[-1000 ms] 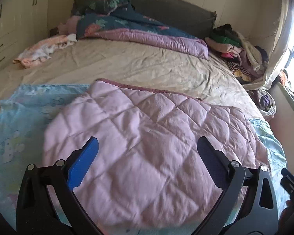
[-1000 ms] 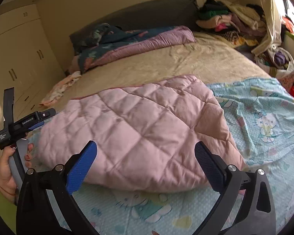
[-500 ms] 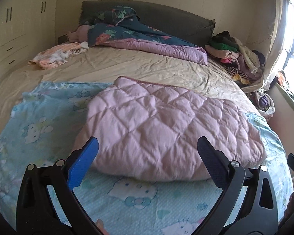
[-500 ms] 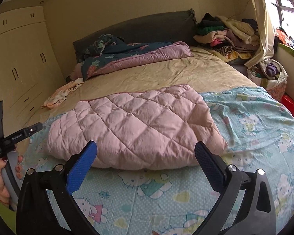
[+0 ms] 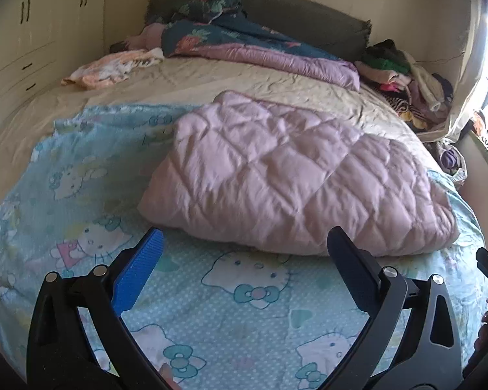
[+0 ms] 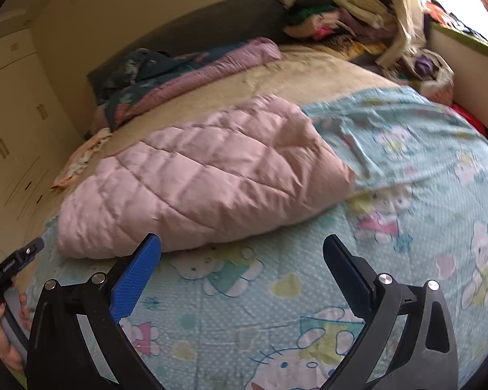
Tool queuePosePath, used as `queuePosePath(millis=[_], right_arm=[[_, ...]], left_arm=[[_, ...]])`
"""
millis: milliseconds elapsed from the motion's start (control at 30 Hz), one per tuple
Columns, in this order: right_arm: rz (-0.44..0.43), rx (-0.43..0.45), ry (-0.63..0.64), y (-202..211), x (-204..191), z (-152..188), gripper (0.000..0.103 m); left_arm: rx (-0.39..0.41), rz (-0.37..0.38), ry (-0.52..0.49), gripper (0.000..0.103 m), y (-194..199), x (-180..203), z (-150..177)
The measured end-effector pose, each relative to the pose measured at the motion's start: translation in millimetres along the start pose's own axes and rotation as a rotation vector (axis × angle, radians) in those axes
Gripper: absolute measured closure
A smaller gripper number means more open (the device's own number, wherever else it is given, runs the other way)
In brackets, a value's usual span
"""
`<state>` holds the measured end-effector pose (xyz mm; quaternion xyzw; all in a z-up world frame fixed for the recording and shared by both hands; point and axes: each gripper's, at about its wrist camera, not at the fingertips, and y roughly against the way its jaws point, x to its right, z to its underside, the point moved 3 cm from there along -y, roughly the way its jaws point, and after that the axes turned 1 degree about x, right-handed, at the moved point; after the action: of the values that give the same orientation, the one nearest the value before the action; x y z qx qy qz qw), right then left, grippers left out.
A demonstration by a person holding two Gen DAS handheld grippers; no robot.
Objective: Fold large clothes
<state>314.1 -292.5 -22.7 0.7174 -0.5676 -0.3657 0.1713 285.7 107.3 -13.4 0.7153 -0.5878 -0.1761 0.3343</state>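
Observation:
A pink quilted garment (image 5: 286,175) lies folded into a thick bundle on a light blue cartoon-print sheet (image 5: 211,292) on the bed. It also shows in the right wrist view (image 6: 205,175). My left gripper (image 5: 244,243) is open and empty, hanging above the sheet just short of the garment's near edge. My right gripper (image 6: 242,250) is open and empty too, in front of the garment's near edge. The left gripper's body (image 6: 13,266) shows at the left edge of the right wrist view, held by a hand.
A beige bedspread (image 5: 211,87) covers the far half of the bed. A dark floral and purple duvet (image 5: 253,48) lies by the headboard. A small peach cloth (image 5: 114,68) lies far left. A heap of clothes (image 5: 403,78) sits far right. Wardrobes (image 5: 26,32) line the left wall.
Both grippers have pulled back from the pink garment toward the bed's near edge, so more blue sheet shows in front. The garment lies still. The right view has tilted.

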Motion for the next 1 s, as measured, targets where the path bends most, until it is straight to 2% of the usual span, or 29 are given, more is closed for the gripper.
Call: queuePosePath(millis=[233,433,533,667,800,1000], right_arm=[[0.046,-0.049,-0.072,-24,23,5,0.004],[0.046,-0.073,-0.137,-44,39,2,0.004],[0.036,-0.082,-0.182,-56,47,-4,0.004],[0.001,-0.110,-0.281,-80,61,-11,0.004],[-0.046,-0.118,-0.383,-103,72,-16,0.004],[-0.125,-0.111,-0.436,-136,74,-25,0.004]], left_arm=[[-0.058,-0.010,0.047,0.008,-26,-13,13],[-0.135,0.101,0.242,0.008,-55,-34,19],[-0.143,0.128,0.314,0.008,-69,-43,15],[-0.169,0.187,0.454,0.008,-92,-56,11],[-0.162,0.231,0.537,0.008,-110,-60,4],[-0.149,0.271,0.623,0.008,-133,-64,4]])
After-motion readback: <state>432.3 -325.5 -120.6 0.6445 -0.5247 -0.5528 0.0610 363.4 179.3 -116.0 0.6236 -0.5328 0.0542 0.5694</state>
